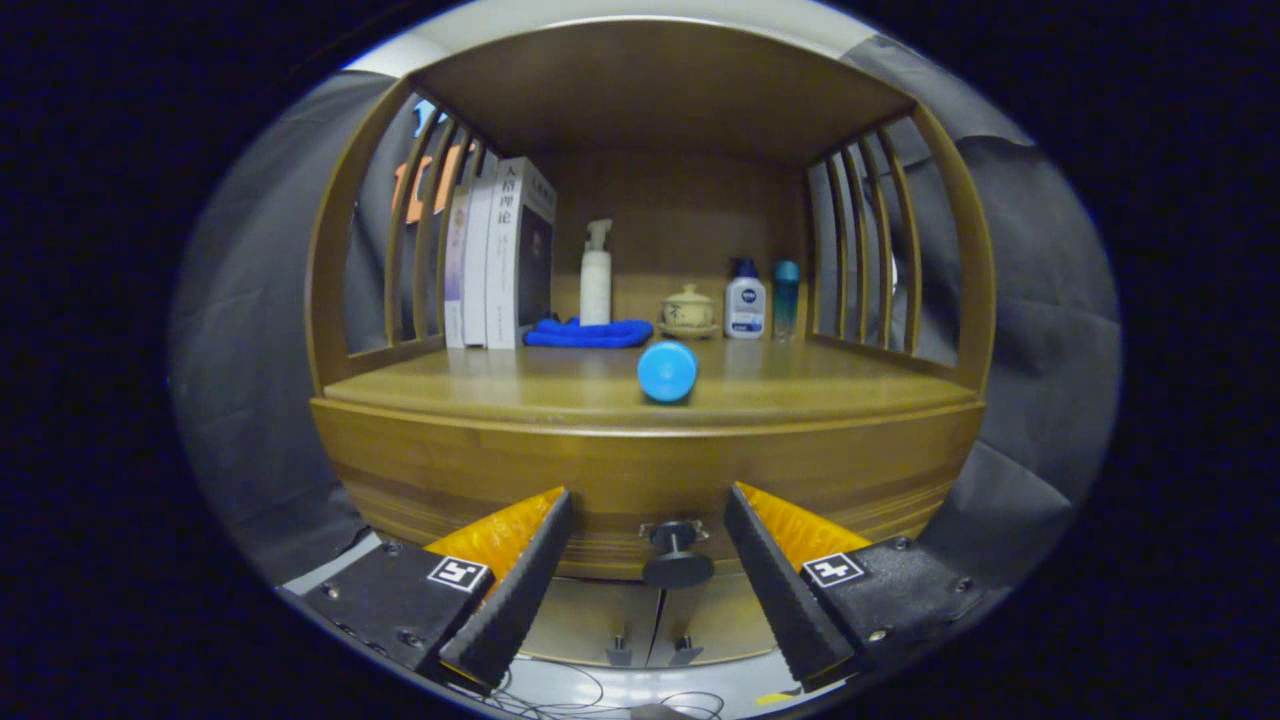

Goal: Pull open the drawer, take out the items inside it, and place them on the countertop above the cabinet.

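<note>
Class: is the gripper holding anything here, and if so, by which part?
Nothing. The gripper is open, its fingers either side of the drawer knob, not touching it.

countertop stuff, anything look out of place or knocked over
One thing: a blue bottle lies on its side near the countertop's front edge, apart from the upright items along the back. The drawer knob sits between the open gripper's fingers, untouched.
</note>
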`<state>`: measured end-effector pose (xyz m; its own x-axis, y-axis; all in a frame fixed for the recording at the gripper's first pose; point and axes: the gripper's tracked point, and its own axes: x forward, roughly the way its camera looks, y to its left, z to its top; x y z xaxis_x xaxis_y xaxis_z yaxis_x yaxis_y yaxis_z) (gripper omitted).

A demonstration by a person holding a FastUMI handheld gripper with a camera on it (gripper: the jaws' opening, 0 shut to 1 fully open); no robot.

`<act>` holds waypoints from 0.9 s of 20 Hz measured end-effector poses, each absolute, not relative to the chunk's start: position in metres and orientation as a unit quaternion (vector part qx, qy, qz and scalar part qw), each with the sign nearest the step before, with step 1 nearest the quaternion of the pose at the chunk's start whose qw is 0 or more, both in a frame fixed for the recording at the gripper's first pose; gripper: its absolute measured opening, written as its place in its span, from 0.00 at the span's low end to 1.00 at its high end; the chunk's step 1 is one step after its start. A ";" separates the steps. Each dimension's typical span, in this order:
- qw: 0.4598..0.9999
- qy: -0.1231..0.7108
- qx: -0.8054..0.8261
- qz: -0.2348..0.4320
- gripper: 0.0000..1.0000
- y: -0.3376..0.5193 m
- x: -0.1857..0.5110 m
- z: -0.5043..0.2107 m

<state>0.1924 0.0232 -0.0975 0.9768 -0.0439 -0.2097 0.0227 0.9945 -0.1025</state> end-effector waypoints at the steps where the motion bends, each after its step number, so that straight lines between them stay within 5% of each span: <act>1: 0.993 0.099 -0.055 -0.014 1.00 0.026 0.179 -0.086; 18: 0.999 0.003 -0.029 -0.017 0.99 0.006 0.024 0.006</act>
